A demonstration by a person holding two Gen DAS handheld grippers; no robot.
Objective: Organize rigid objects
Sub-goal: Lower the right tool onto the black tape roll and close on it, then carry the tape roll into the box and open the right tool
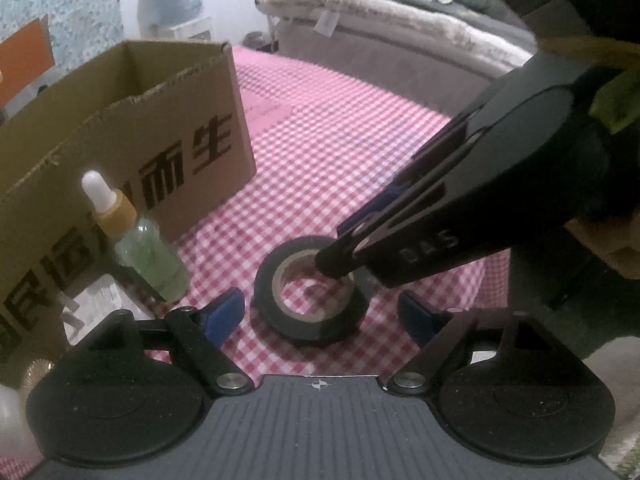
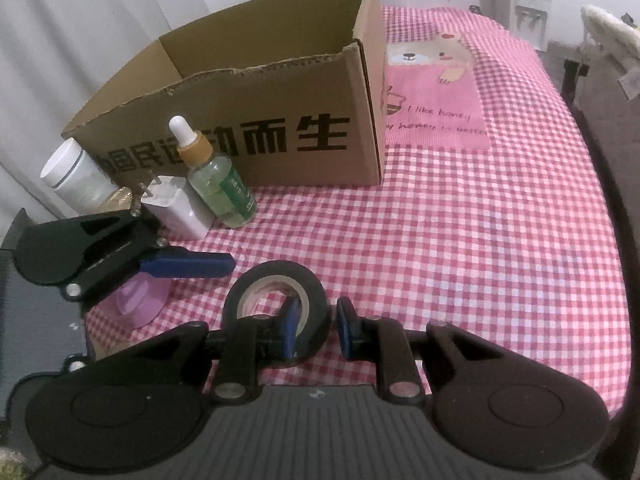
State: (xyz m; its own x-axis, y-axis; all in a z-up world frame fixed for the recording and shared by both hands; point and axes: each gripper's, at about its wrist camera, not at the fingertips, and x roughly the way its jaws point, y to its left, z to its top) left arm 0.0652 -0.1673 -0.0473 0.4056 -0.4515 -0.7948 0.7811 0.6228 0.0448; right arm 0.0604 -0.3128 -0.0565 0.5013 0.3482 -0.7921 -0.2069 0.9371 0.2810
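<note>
1. The roll of black tape (image 2: pixel 276 300) lies flat on the pink-checked surface (image 2: pixel 480 260), its hole pointing up, so there is no long axis to line up with; what matters is which part of the ring sits between the fingers.

2. The right gripper (image 2: pixel 316 330) is the nearer one. One blue finger is down inside the core and the other is outside the ring's right wall, so the fingers straddle one side of the roll. There is a visible gap between the outer finger and the tape, so I judge them released, not yet pinching.

3. The left gripper (image 1: pixel 320 312) is spread wide and grasps nothing; the tape (image 1: pixel 310 288) lies just ahead of it, between the lines of its two fingers but not touched by them.

4. The cardboard box (image 2: pixel 248 92), open at the top, stands beyond and to the left of the tape (the likely place for it, going by the task). After a pinch, the move would be a lift up and over its near wall.

5. The right wrist view shows the straddle and the gap, plus a dropper bottle (image 2: pixel 218 176), a white charger (image 2: pixel 176 208) and a white jar (image 2: pixel 76 176) standing in front of the box. The left wrist view shows the right fingertips (image 1: pixel 334 258) coming down on the ring's far side, and that the roll rests flat.
</note>
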